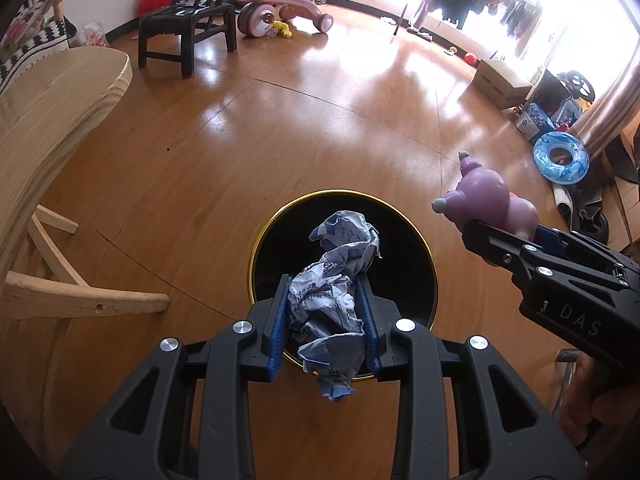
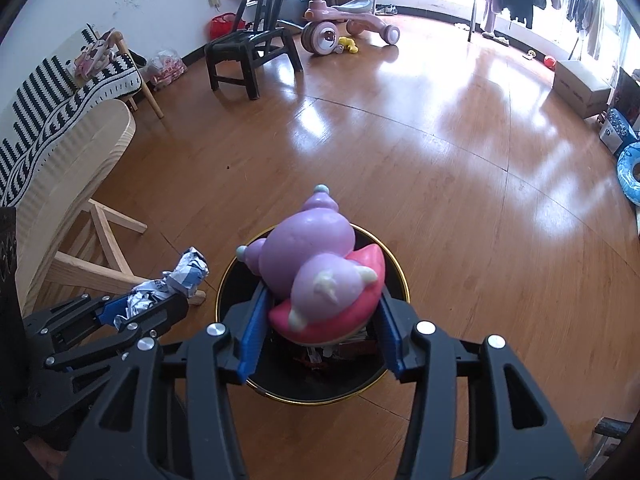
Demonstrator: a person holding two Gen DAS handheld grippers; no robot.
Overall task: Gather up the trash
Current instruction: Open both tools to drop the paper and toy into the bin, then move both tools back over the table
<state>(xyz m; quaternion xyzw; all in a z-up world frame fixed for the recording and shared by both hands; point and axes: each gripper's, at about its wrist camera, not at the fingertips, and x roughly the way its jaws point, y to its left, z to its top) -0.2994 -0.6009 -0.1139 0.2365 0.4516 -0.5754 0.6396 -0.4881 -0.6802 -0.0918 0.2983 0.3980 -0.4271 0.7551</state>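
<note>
A black trash bin with a gold rim (image 1: 256, 240) (image 2: 400, 276) stands on the wooden floor below both grippers. My left gripper (image 1: 326, 300) is shut on a crumpled blue-and-white paper wad (image 1: 336, 280) and holds it over the bin's mouth; it also shows in the right wrist view (image 2: 160, 292), left of the bin. My right gripper (image 2: 320, 308) is shut on a purple and pink toy figure (image 2: 316, 272) and holds it over the bin; the toy also shows in the left wrist view (image 1: 488, 200). Some rubbish lies at the bin's bottom (image 2: 352, 348).
A light wooden table (image 1: 48, 120) (image 2: 68, 168) with crossed legs stands to the left. A black chair (image 2: 252, 52) and a pink tricycle (image 2: 340, 28) stand at the back. Boxes (image 1: 500, 80), a blue swim ring (image 1: 560, 158) and clutter line the right side.
</note>
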